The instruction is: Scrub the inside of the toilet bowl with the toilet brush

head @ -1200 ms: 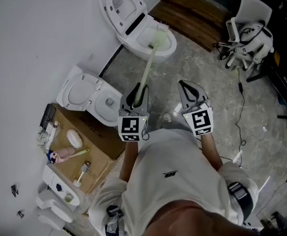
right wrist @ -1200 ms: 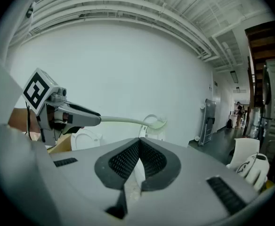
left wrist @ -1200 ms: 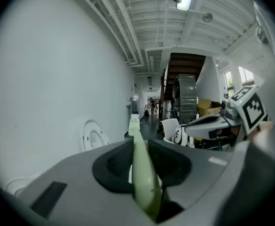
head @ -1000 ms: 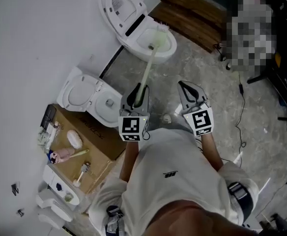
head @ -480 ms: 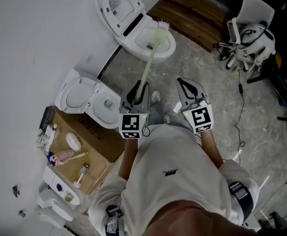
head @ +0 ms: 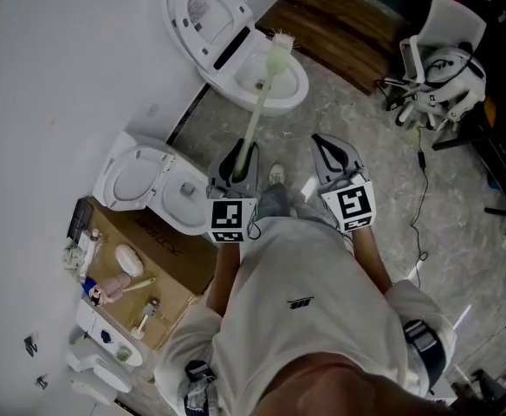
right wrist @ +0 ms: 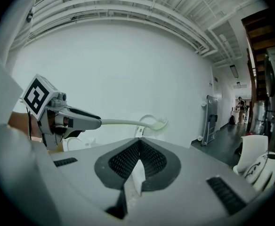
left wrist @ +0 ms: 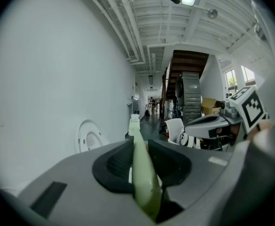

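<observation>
Left hand-held gripper [head: 239,158]: clenched on the near end of the toilet brush [head: 258,100] handle. In the left gripper view the pale green handle [left wrist: 142,173] is seen pinched between the two dark pads [left wrist: 120,160] of this gripper [left wrist: 140,160].
Right hand-held gripper [head: 327,151]: jaws are drawn together and nothing is gripped, as shown in the right gripper view [right wrist: 138,160]. It is held level with the left one, just beside it and clear of the brush.
Toilet brush: the long handle is stretched from the left gripper out towards the toilet bowl [head: 298,92]. The bristle head is seen over the bowl's far rim. Contact with the porcelain cannot be determined. In the right gripper view the brush [right wrist: 128,122] is seen side-on against the white wall.
Toilet bowl: white, stood on the floor [head: 357,120] ahead of the person, with its lid [head: 199,9] raised towards the wall.
Second toilet [head: 147,177]: white, nearer and to the left, lid also raised, set just beside a cardboard box [head: 159,263].
Cardboard box: several small items are laid on its top; they are too small to be identified.
Wooden steps [head: 338,26]: dark, located just behind the toilet bowl.
Chair [head: 440,59]: white, well apart to the right, on the floor.
Shoe [head: 275,173]: seen on the floor between the two grippers.
</observation>
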A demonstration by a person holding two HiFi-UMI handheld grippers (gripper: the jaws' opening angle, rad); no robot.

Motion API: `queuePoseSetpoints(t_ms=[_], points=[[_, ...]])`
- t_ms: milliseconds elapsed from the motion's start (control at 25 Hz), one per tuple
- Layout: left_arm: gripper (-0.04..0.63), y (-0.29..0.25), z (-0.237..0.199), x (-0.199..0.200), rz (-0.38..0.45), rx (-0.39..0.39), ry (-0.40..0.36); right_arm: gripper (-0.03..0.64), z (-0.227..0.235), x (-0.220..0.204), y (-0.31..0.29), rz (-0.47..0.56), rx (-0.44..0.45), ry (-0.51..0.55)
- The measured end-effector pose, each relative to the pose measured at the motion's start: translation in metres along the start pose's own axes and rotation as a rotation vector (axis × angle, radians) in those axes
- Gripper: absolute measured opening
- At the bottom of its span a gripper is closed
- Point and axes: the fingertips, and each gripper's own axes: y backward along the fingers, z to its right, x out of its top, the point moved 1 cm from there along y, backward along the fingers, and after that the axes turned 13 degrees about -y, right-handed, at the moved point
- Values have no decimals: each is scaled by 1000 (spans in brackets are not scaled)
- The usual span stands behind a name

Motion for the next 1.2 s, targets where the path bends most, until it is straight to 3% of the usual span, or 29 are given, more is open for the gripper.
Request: queuePoseSetpoints(t_ms=[400, 1200], points=[[106, -50, -50, -12, -7, -29, 54, -6, 12, 7, -68, -49, -16, -17], [106, -148, -122, -26, -27, -89, 65, -6, 55, 15, -171, -99, -76, -28]])
